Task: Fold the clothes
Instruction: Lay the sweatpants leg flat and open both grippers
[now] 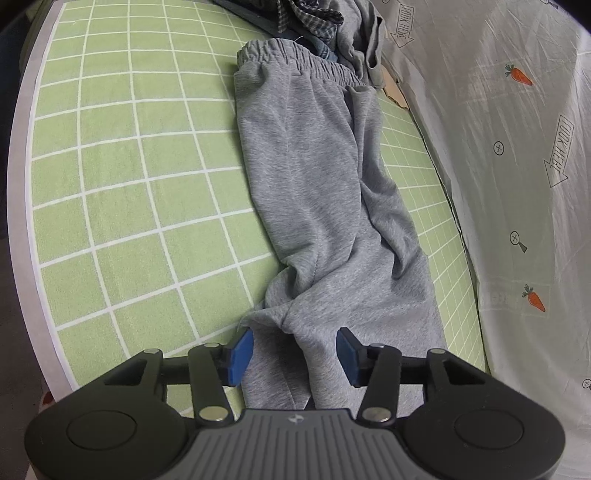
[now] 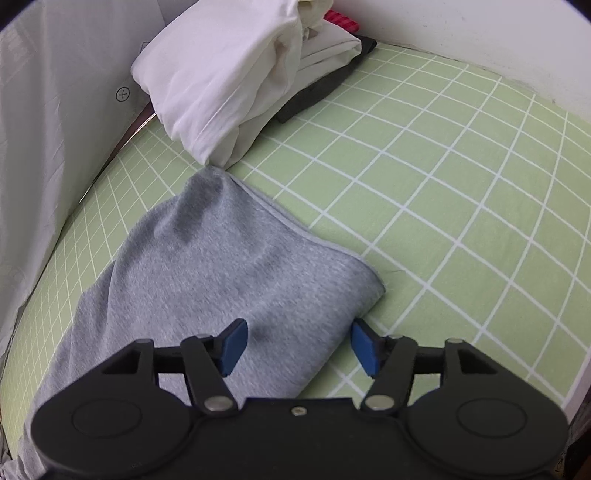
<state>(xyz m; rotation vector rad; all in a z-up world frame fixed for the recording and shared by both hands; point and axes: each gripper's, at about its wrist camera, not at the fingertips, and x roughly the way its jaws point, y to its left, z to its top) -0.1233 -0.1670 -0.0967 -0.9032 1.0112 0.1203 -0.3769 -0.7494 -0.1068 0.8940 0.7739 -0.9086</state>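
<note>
Grey sweatpants (image 1: 314, 192) lie lengthwise on the green checked bed sheet (image 1: 122, 206), legs laid together, elastic waistband at the far end. My left gripper (image 1: 293, 356) is open, its blue pads on either side of the bunched lower leg cloth. In the right wrist view the pants' leg end (image 2: 229, 266) lies on the sheet (image 2: 461, 221), hem pointing away. My right gripper (image 2: 299, 343) is open, just above the near part of that cloth, gripping nothing.
A heap of unfolded clothes (image 1: 332, 26), including a checked shirt, lies beyond the waistband. A stack of folded white and dark garments (image 2: 243, 74) sits at the bed's far corner. A white printed cover (image 1: 517, 166) runs along one side. A white wall (image 2: 498, 33) borders the bed.
</note>
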